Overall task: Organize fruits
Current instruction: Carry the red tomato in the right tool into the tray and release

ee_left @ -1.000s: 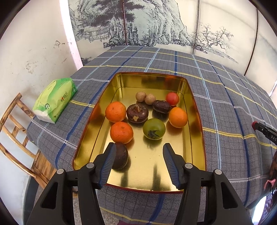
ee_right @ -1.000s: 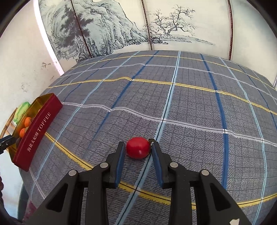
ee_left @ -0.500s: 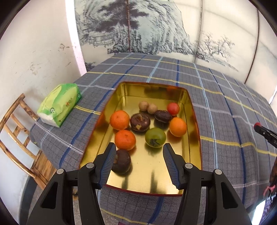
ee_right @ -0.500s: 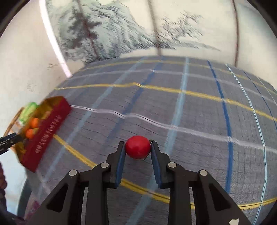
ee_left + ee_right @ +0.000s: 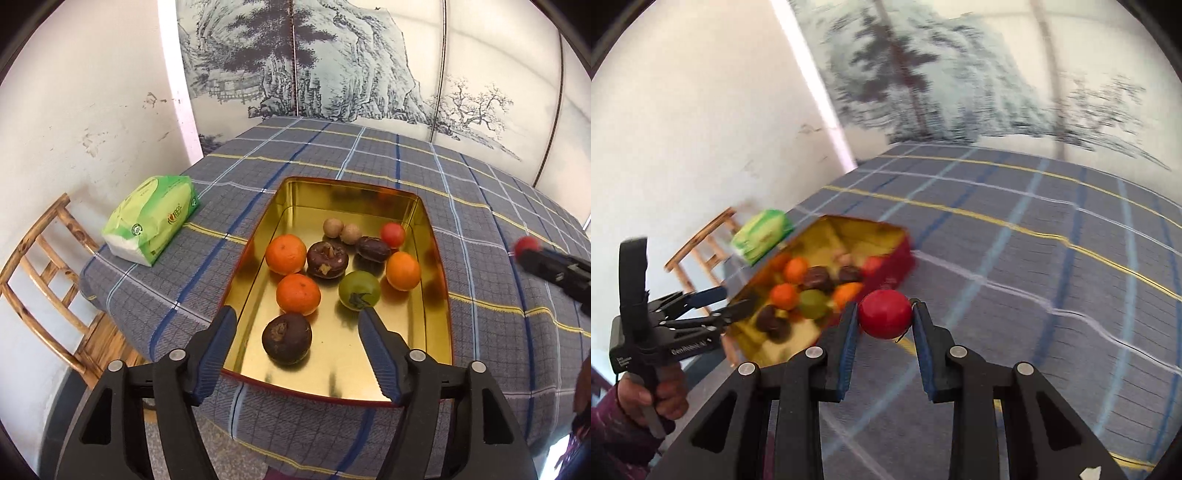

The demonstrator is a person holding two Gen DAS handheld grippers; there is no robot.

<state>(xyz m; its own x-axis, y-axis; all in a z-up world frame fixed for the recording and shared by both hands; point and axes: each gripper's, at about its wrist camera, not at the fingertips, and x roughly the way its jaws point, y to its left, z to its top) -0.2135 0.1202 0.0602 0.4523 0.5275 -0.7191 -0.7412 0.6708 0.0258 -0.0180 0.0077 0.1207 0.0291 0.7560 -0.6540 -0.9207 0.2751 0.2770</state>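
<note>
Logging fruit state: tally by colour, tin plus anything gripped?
Orange: 3
Dark brown: 3
Tan: 2
Green: 1
Red: 2, one in tin, one in right gripper
Total: 11

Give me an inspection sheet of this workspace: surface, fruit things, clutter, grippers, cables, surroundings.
Surface: table under a grey plaid cloth.
Job's things: gold tin holding three oranges, a green fruit, a small red fruit, two dark mangosteens, a dark date-like fruit, two small brown round ones; one red fruit outside it.
Clutter: green tissue pack on the cloth left of the tin.
Grippers: left gripper over the tin's near end, jaws opening, gripping nothing; right gripper shut on the red fruit.
Cables: nothing seen.
Surroundings: wooden chair, white wall, painted landscape screen.
</note>
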